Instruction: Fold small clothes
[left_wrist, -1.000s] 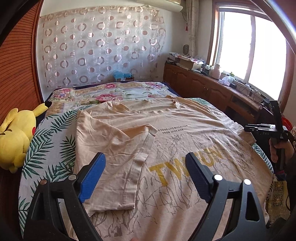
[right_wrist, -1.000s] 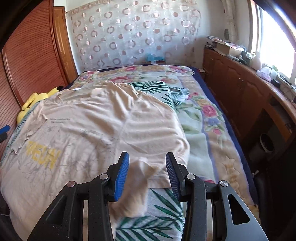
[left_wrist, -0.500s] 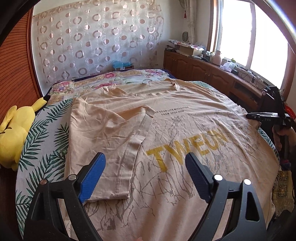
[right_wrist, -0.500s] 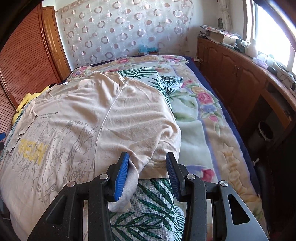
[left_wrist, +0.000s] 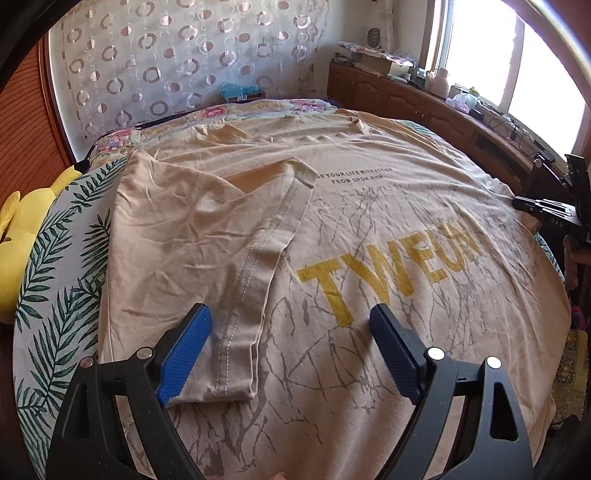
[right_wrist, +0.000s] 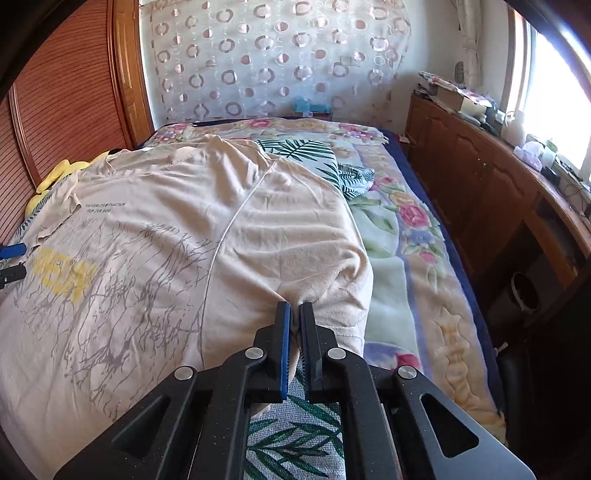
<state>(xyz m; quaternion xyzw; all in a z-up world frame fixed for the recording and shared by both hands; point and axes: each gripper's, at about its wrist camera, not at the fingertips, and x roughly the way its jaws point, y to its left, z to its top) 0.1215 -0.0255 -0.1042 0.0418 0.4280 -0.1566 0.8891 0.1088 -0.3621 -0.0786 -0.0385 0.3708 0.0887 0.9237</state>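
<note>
Two grippers: right gripper (right_wrist: 294, 314) fingers pinch the T-shirt (right_wrist: 155, 236) sleeve; left gripper (left_wrist: 290, 328) fingers spread wide, empty.

A yellow plush toy (left_wrist: 14, 254) lies beside the leaf-print bedspread (left_wrist: 55, 295).

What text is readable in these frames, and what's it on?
"TWEUN": large yellow letters across the beige T-shirt chest; the last letter is creased, so uncertain.
"...E YOUR LIFE WITH ACTION": small black line above it, its start hidden by the folded sleeve.
"FROM UPON HIGH": second small line, blurred, uncertain.
"DAS": on the right tongs, cut off.
Right wrist view: same prints, too blurred to read.
</note>
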